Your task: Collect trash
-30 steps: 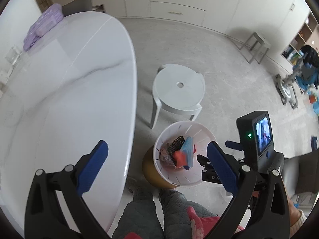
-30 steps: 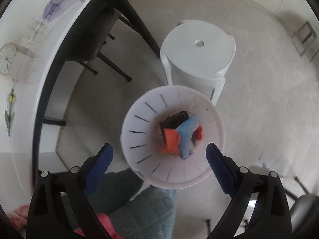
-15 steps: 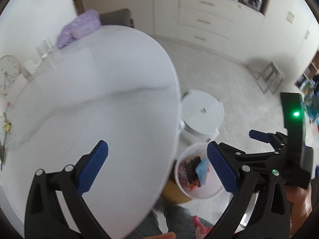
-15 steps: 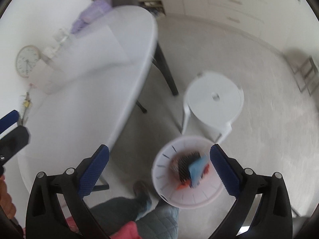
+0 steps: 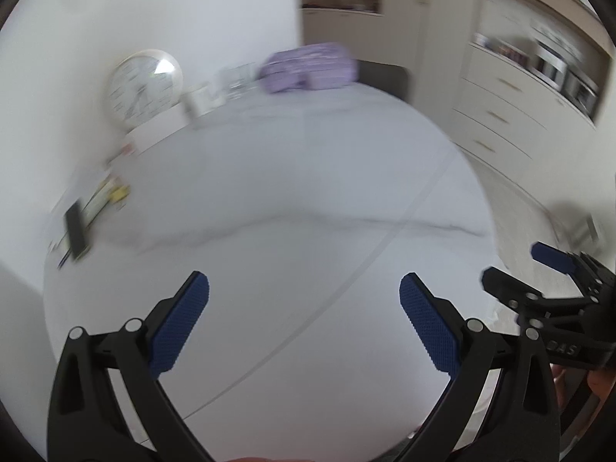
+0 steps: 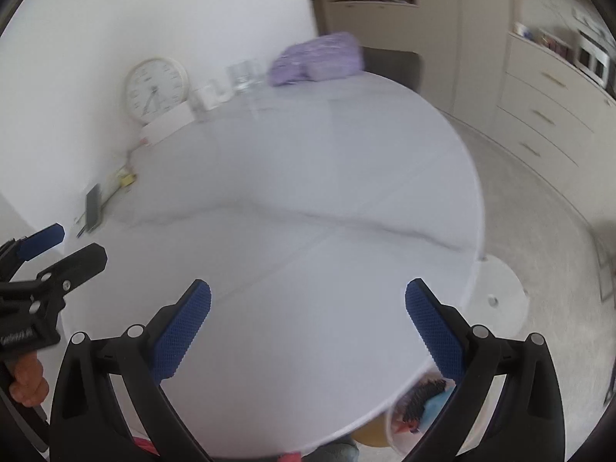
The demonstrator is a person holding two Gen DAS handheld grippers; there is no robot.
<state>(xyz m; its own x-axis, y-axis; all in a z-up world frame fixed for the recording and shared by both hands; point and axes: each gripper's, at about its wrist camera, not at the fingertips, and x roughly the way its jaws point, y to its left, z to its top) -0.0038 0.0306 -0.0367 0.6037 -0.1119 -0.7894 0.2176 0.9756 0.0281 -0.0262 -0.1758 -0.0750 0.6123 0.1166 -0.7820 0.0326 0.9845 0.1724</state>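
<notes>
step: looking for trash | both tongs spread wide, holding nothing: left gripper, right gripper | over big white round table | next: reach far-left bits | white trash bin near right

You get soft, even daylight in both wrist views, washing the white bench pale with no hard shadows or glare. Motion blur smears the clock, the purple pack and the drawers in the left view, while your blue fingers stay crisp. Fisheye bending curves the bench rim and darkens every corner.
</notes>
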